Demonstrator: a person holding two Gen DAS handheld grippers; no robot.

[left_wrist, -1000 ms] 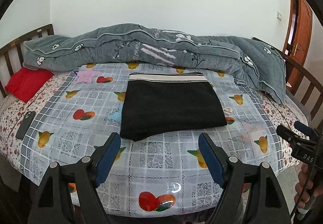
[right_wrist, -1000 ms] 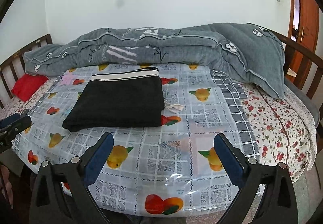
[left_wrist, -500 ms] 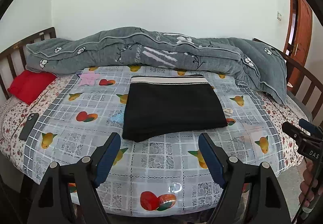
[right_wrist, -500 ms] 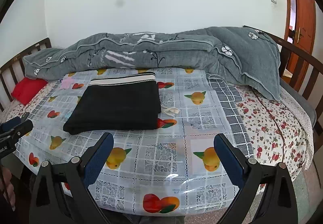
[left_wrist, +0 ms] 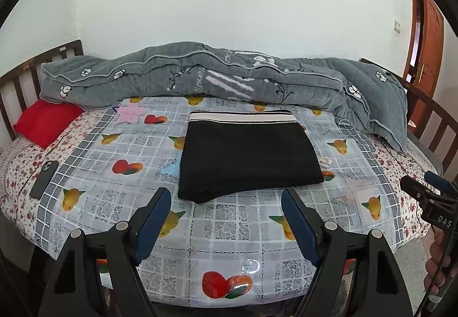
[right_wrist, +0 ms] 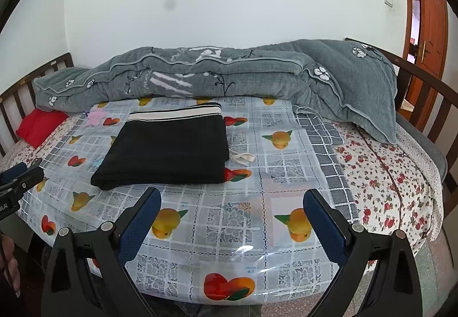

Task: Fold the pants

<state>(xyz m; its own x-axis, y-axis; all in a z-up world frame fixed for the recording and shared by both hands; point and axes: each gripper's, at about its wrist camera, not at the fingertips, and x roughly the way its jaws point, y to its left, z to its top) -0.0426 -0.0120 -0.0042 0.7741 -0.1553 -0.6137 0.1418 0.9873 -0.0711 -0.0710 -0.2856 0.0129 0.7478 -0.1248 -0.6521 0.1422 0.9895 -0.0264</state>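
Pants [left_wrist: 246,156] lie folded into a compact black rectangle on the bed [left_wrist: 234,234], toward its far edge just before the grey quilt [left_wrist: 217,79], striped waistband at the back and a white drawstring end poking out at the right side. Folding looks finished, with little left beyond perhaps tucking that string. Left gripper [left_wrist: 226,211] and right gripper [right_wrist: 232,211] hover at the bed's near edge, jaws wide apart and holding nothing.
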